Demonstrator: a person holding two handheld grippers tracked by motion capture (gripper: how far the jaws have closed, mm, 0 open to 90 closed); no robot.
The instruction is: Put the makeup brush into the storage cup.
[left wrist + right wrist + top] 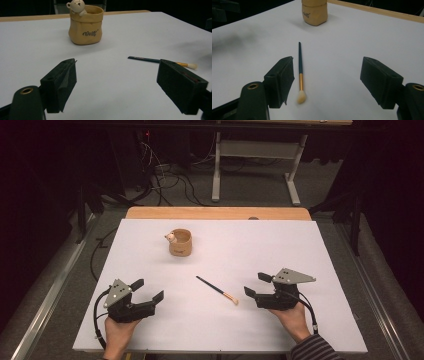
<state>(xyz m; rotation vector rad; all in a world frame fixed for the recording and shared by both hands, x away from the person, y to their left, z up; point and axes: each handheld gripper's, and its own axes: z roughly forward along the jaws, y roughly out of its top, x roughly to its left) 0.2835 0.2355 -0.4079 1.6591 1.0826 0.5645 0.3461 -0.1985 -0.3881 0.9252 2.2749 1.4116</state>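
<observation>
A: What is the biggest thing here?

B: The table (320,270), covered by a white sheet, with a strip of bare wood along its far edge.

A: And on it?

B: Two claws near the person's edge, one in each hand. The left claw (148,290) sits at the left, jaws spread wide with nothing between them. The right claw (257,284) sits at the right, also spread wide and holding nothing — its jaws point toward the middle of the sheet.

A: What else?

B: A tan pot (180,242) shaped like a little sack stands upright toward the far side, left of centre, well apart from both claws. In the left gripper view it bears the word "Best", and a small pale bear (75,6) leans on its rim.

A: And the smallest?

B: A thin brush (217,290) lying flat between the two claws, nearer the right one. Dark handle toward the pot, gold ferrule, pale bristles toward the person. In the right gripper view the bristles (301,97) lie just beside the jaw at the left of that view — whether they touch it I cannot tell.
</observation>
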